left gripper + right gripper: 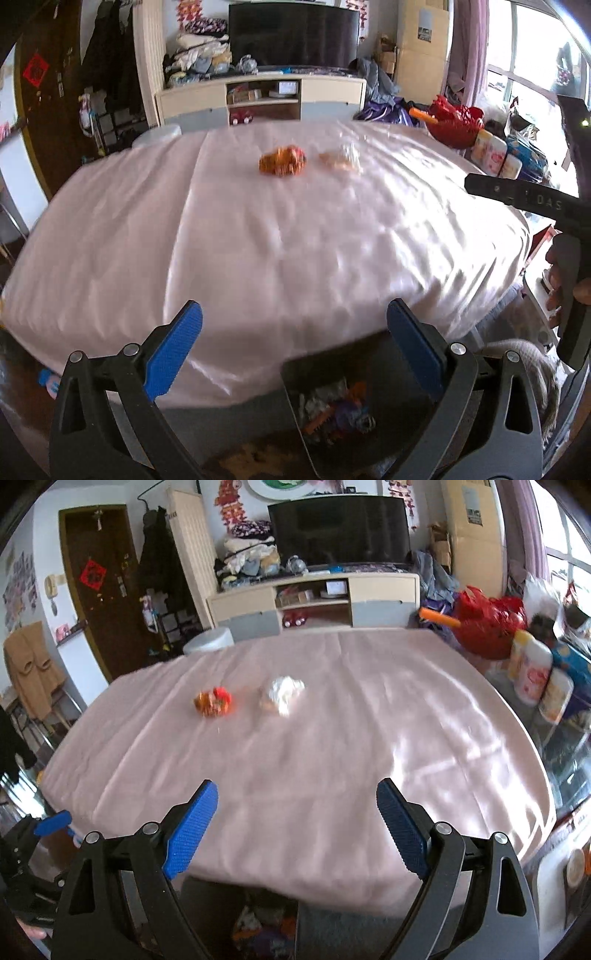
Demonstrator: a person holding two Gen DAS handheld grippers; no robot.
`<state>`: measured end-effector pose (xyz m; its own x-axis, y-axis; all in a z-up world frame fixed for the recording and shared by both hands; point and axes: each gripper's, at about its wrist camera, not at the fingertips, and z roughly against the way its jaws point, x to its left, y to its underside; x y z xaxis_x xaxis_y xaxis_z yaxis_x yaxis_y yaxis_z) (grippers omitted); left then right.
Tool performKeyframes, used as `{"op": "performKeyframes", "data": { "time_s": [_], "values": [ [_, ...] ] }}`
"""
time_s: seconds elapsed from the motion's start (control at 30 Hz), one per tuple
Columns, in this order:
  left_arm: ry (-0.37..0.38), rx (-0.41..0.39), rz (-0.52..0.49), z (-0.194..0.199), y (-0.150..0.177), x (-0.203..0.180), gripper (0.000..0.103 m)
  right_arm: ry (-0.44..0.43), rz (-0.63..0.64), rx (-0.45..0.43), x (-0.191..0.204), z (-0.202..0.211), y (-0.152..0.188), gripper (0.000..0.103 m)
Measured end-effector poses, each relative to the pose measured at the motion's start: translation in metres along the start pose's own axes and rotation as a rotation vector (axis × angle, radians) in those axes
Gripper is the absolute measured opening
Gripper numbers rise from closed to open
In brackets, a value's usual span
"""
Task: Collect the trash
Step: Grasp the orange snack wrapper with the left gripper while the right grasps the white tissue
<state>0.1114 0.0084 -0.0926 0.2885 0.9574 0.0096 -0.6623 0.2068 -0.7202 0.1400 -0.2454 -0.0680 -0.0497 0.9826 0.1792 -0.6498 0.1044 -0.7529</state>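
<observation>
Two pieces of trash lie far out on the pink bed sheet [258, 240]: a crumpled orange wrapper [282, 165] [214, 701] and, to its right, a crumpled white and clear wrapper [341, 158] [282, 694]. My left gripper [293, 310] hangs over the bed's near edge, open wide with nothing between its blue pads. My right gripper [296, 786] is also open and empty, well short of both wrappers. Below the bed's edge stands a black bin [291, 369] [207, 904] holding several bits of trash.
A hand holding the right gripper's black body [517, 195] shows at the right edge of the left wrist view. Bottles [532, 672] and a red bag [487, 627] crowd the bed's right side. A TV cabinet [314, 598] stands beyond the bed's far end.
</observation>
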Motion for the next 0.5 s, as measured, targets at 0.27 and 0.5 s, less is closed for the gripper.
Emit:
{"op": "performKeyframes", "data": {
  "time_s": [0.27, 0.5],
  "values": [
    [-0.026, -0.003, -0.039, -0.035, -0.057, 0.005, 0.095, 0.028, 0.027, 0.006, 0.011, -0.039, -0.044, 0.094],
    [-0.017, 0.038, 0.016, -0.085, -0.088, 0.023, 0.095, 0.031, 0.003, 0.067, 0.018, -0.091, -0.071, 0.098]
  ]
}}
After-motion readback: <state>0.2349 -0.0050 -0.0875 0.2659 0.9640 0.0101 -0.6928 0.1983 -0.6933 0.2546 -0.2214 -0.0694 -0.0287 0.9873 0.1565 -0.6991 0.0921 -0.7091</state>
